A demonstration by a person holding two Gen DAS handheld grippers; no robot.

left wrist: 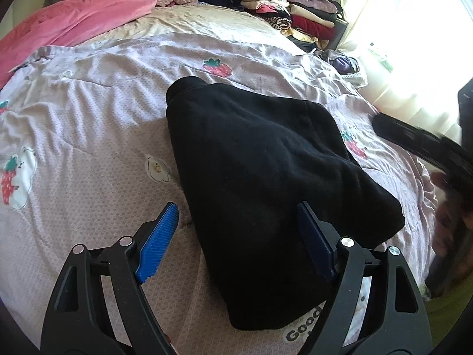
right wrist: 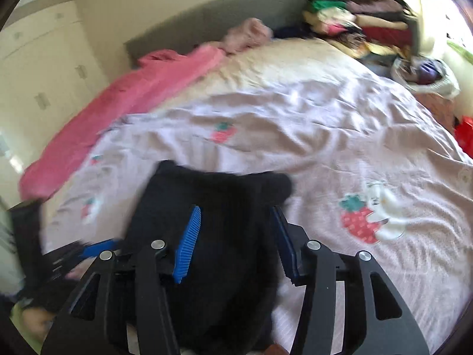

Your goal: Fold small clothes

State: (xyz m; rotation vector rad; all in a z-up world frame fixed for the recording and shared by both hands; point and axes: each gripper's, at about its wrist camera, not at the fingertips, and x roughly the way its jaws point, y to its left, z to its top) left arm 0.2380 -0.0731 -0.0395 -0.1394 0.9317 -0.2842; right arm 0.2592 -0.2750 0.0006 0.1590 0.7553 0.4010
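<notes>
Black garment (left wrist: 266, 171), thick and fleece-like, lies partly folded on the bed's lilac strawberry-print cover (left wrist: 88, 124), near the bed's near edge. Exact garment type not resolvable; one narrow end points toward the headboard.

Left gripper (left wrist: 236, 230): jaws wide apart, nothing held. Left blue pad (left wrist: 159, 242) over bare cover; the right one over the garment's near portion. Whether it touches the cloth: cannot tell.

Right gripper (right wrist: 236, 236): jaws apart, empty, poised over the same garment (right wrist: 207, 207). Right wrist view is motion-blurred; contact not resolvable.

Risks (judgement):
- Thick stacked layers could spring open if only the top ply is pinched.
- A deep bite may catch the wrinkled cover along with the garment and drag it.
- Both grippers sit close over one item; collision possible if they converge.
- Garment sits near the bed's edge; a pull toward the operator could slide it off.

Open room: wide bare cover toward the headboard. Pink blanket (left wrist: 68, 20) along the far-left side and the stack of folded clothes (left wrist: 289, 9) at the far-right corner are well apart from the work.
</notes>
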